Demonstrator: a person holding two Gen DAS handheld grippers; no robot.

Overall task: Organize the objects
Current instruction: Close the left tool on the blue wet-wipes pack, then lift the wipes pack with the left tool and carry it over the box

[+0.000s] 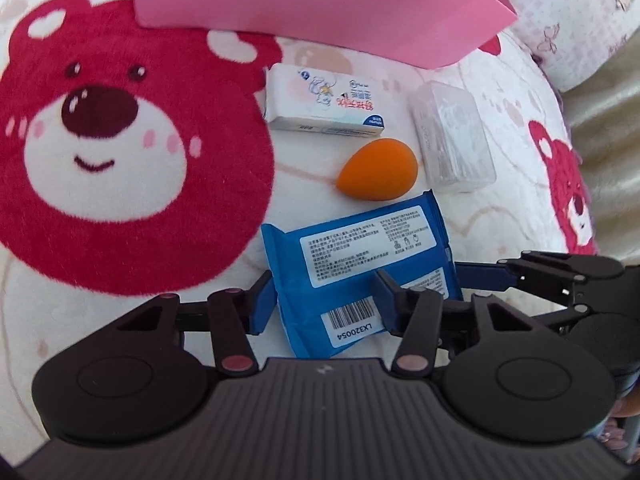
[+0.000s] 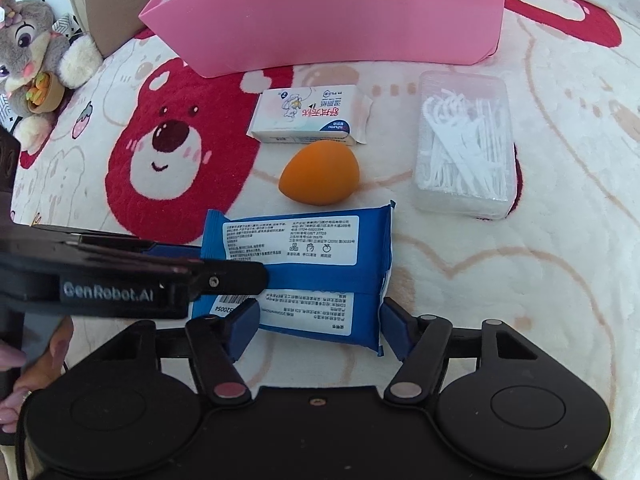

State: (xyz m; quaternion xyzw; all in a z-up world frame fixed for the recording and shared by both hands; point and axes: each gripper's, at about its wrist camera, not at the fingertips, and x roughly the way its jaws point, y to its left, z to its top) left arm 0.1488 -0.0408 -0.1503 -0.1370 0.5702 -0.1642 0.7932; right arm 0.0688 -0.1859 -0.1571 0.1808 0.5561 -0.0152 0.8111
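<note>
A blue wipes pack (image 1: 360,256) (image 2: 296,240) lies label-up on the bear-print blanket (image 1: 120,160). My left gripper (image 1: 326,300) pinches its near end, and the pack buckles between the pads. In the right wrist view the left gripper (image 2: 224,262) reaches in from the left across the pack. My right gripper (image 2: 320,328) straddles the pack's other end, with a pad against each edge. Beyond the pack lie an orange teardrop sponge (image 1: 378,170) (image 2: 320,176), a white tissue pack (image 1: 326,102) (image 2: 308,116) and a clear box of floss picks (image 1: 454,136) (image 2: 464,144).
A pink open box (image 1: 312,4) (image 2: 340,12) stands at the far side of the blanket. A grey plush rabbit (image 2: 32,52) sits at the far left beside a cardboard box. A person's hand (image 2: 24,364) shows at the left edge.
</note>
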